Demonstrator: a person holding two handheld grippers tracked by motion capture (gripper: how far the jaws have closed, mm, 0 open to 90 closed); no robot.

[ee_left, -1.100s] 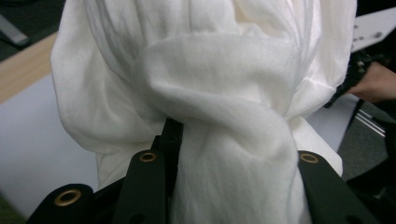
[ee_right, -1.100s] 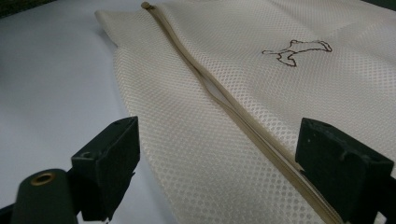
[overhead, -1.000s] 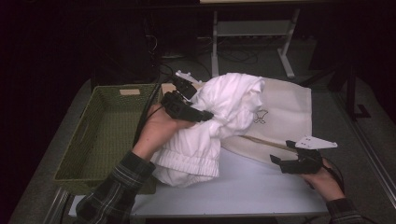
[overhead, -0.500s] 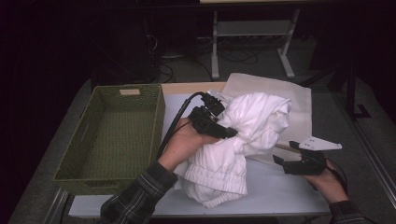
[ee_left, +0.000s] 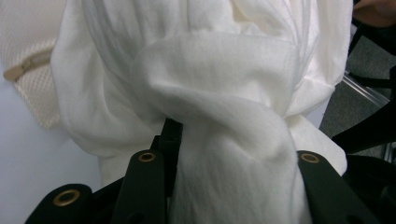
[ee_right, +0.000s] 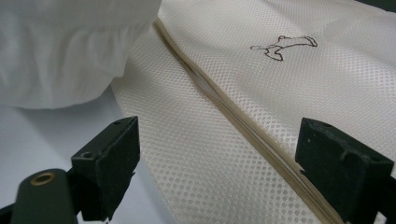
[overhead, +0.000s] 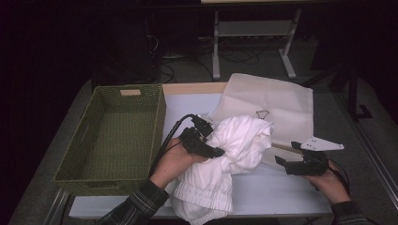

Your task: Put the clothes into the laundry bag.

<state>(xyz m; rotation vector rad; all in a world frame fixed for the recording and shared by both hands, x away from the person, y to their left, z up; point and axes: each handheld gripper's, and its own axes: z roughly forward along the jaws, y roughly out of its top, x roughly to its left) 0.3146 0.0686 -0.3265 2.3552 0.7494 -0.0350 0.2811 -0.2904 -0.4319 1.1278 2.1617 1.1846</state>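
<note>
My left gripper [overhead: 212, 151] is pinching the bundled white cotton garment [overhead: 234, 150]. In the left gripper view a thick twisted fold of this cloth [ee_left: 224, 154] fills the space between the two black jaws, and the jaws press on it from both sides, so the grip is closed on the fabric. My left hand [overhead: 174, 159] comes in from the near edge of the desk [overhead: 277, 194], and the forearm in a dark checked sleeve [overhead: 136, 208] slants up and to the right. The wrist is bent so the gripper points to the right, almost level, into the side of the bundle. Its black cable [overhead: 166, 140] curves back over the hand toward the near edge.

The garment sits about in the middle of the desk, its lower gathered part hanging down to the near edge. Its upper part lies over the near left corner of the flat cream mesh laundry bag [overhead: 277, 101], which is spread toward the far right corner of the desk.

My right gripper [overhead: 286, 157] stands spread, with nothing between the jaws. In the right gripper view the jaws are wide apart above the mesh bag [ee_right: 243, 140], with the tan zipper line [ee_right: 233, 116] running between them; I cannot tell if the jaws touch the mesh. My right hand [overhead: 328, 180] is low near the right part of the near edge, and the gripper points left toward the garment, close to it but apart.

The green woven rectangular basket [overhead: 89, 140] stands along the left edge of the desk.
</note>
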